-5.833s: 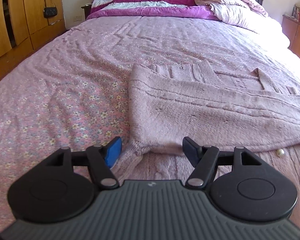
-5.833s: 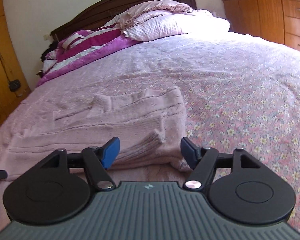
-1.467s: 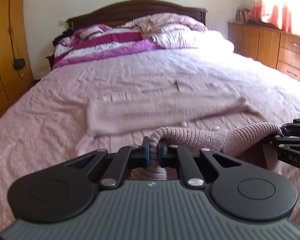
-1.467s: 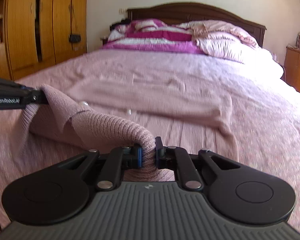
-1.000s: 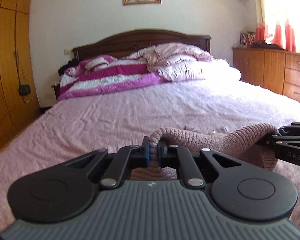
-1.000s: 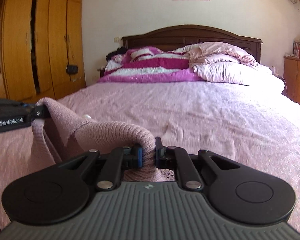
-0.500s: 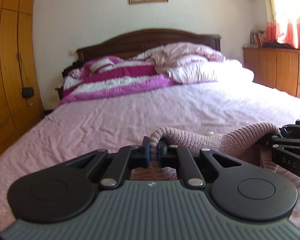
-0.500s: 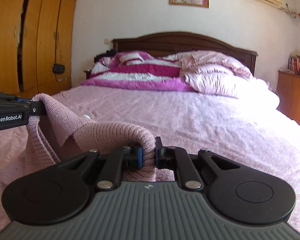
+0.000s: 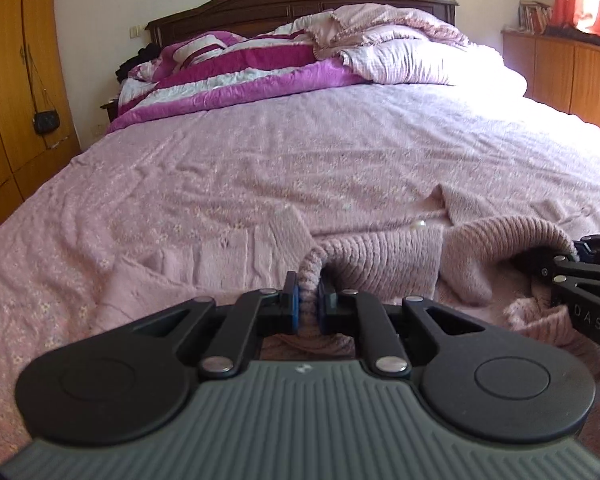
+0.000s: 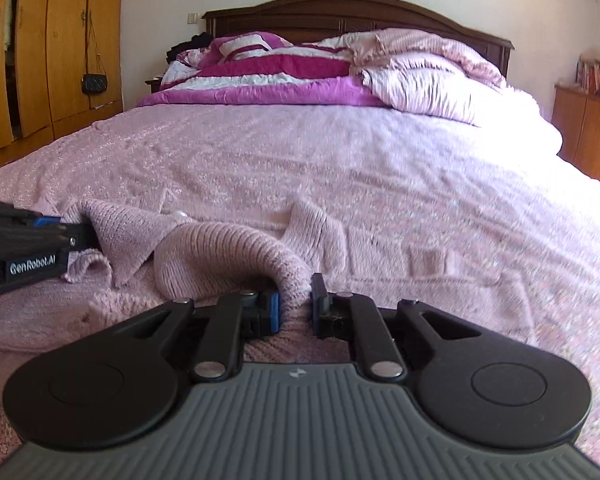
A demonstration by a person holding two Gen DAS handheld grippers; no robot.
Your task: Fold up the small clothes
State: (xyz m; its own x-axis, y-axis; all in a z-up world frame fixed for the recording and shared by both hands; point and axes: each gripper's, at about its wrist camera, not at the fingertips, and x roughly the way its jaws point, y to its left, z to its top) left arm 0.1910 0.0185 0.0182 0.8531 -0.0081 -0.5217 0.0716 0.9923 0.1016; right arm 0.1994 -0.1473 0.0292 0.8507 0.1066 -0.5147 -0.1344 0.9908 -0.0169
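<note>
1. Two grippers hold one pink ribbed knit sweater point(image 9: 380, 256) low over your bed with the pink floral bedspread point(image 9: 300, 152).
2. Your left gripper point(image 9: 308, 306) is clamped on a raised fold of the knit.
3. Your right gripper point(image 10: 294, 312) pinches another fold, its pads slightly wider apart around thicker fabric.
4. Between them the sweater's edge arches up, while the rest lies spread on the bedspread ahead.
5. Purple-and-white striped bedding point(image 10: 268, 76) is heaped by the dark wooden headboard point(image 10: 340, 12).
</note>
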